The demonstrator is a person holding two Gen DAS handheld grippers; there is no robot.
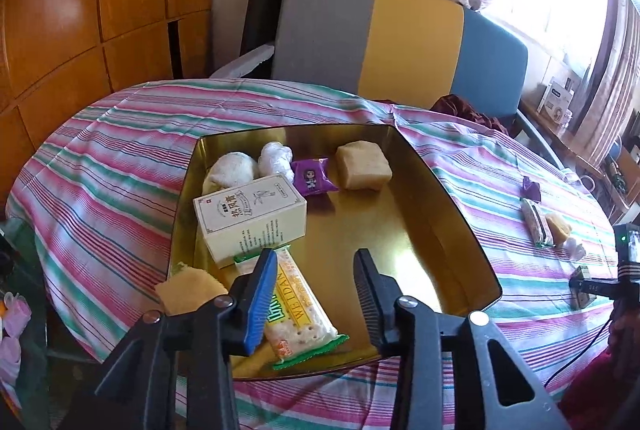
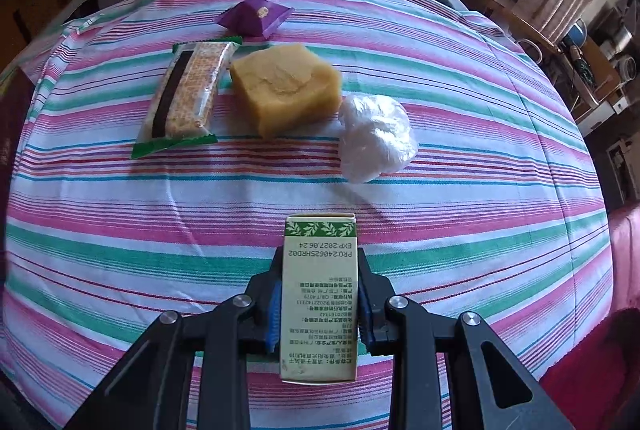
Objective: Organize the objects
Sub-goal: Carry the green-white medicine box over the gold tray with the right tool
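Two wrist views over a table draped in a pink, green and white striped cloth (image 2: 120,190).

In my right view, the right gripper (image 2: 320,310) is closed firmly on a small cream carton with a green leaf band (image 2: 319,294). The blue pads (image 2: 273,314) press both long sides, the carton stands upright in the claw, and it appears lifted clear of the cloth. Beyond it four things are waiting on the cloth: a cracker pack (image 2: 184,94), a tan soap-like block (image 2: 286,84) just beside it, a crumpled white plastic bundle (image 2: 376,136) near the block, and a purple sachet (image 2: 256,15) farther back.

In my left view, the left gripper (image 1: 316,294) hovers over the near end of a gold tray (image 1: 452,214). Its jaws stand apart with nothing pressed between them; the blue pad (image 1: 262,302) sits above a green-edged biscuit pack (image 1: 298,310) lying in the tray. The tray also holds a cream medicine box (image 1: 250,214), a purple packet (image 1: 310,176), a tan block (image 1: 364,166) and two white bundles (image 1: 256,162).

My judgement: the step in hand is carrying the carton to the tray. I would aim for the bare gold floor on the right half (the left half is crowded), keep the squeeze steady, lower until it rests, then release. The left claw should stay out of the way.
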